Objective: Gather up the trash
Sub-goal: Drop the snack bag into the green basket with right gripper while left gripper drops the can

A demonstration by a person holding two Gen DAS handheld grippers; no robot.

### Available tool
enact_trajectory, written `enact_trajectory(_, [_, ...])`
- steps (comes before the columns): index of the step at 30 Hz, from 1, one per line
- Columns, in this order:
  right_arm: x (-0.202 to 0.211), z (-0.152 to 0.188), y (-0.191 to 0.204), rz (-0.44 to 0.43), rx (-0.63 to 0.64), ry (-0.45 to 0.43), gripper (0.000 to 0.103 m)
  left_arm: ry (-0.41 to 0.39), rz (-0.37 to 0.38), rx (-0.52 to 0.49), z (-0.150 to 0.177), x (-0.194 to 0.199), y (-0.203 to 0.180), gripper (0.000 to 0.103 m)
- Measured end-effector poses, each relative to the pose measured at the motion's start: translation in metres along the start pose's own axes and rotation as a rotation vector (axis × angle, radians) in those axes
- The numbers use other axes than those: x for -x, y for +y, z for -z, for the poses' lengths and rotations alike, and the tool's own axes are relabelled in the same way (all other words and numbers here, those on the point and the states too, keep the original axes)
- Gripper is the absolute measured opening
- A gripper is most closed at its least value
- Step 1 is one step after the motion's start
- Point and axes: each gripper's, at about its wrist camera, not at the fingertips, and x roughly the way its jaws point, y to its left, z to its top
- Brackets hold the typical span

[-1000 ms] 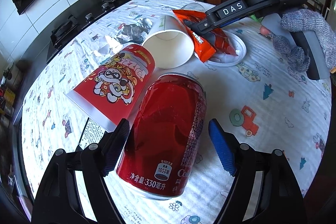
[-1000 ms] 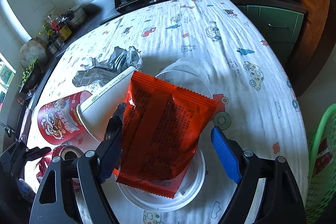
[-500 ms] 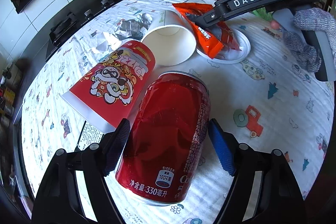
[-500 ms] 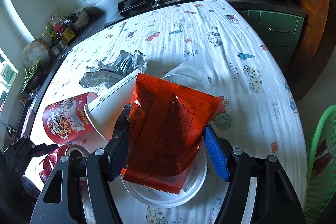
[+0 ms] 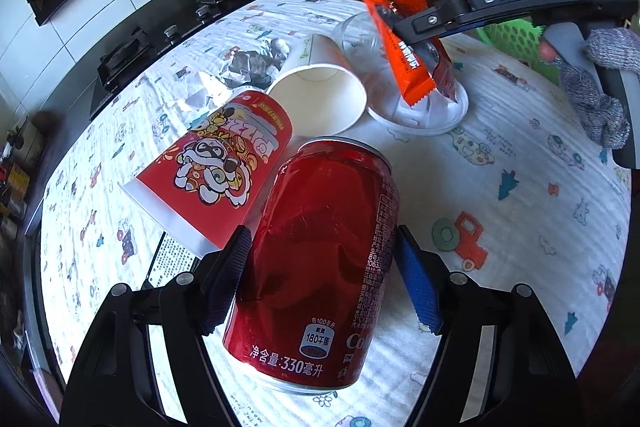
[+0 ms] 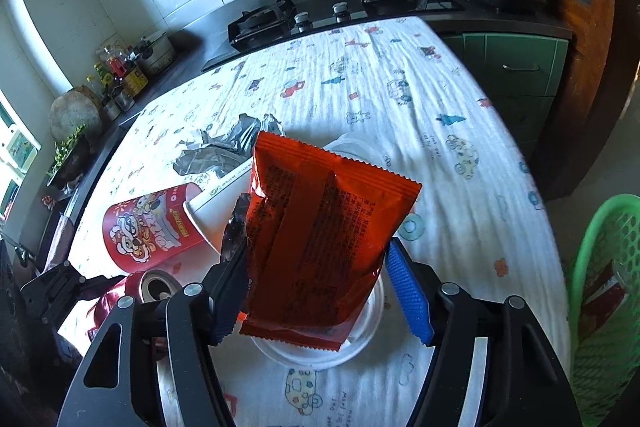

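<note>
A dented red soda can [image 5: 320,227] lies on its side on the printed tablecloth [image 5: 500,207]. My left gripper [image 5: 320,243] straddles it; its jaws are closing, the pads right beside the can's two sides. My right gripper [image 6: 316,259] is shut on an orange snack packet [image 6: 320,227] and holds it just above a white plastic plate [image 6: 320,351]. In the left wrist view the snack packet [image 5: 404,55] hangs from the right gripper's finger [image 5: 432,23] over the white plate [image 5: 420,119]. A red cartoon paper cup [image 5: 216,171] and a white paper cup [image 5: 320,99] lie tipped over beside the can.
Crumpled foil [image 6: 216,155] and a clear plastic cup [image 5: 360,35] lie behind the cups. A green mesh basket [image 6: 604,287] stands off the table's right edge. A gas stove [image 6: 320,15] runs along the far side. A gloved hand [image 5: 600,83] grips the right tool.
The right gripper's jaws closed on the snack packet and raised it off the white plate. The left jaws narrowed a little around the can, which has not moved.
</note>
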Motion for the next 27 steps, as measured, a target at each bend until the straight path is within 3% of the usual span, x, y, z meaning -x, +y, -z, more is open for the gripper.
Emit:
enact_trajectory(14, [0.09,0.024,-0.063,0.119,-0.068,-0.123,0.064,-0.065,0.059,0.024,-0.016,0.023,-0.026,0.071])
enact_trajectory(27, [0.153,0.069,-0.195,0.382,-0.219,-0.134,0.064,-0.144,0.132,0.002,-0.059,0.038,-0.071,0.071])
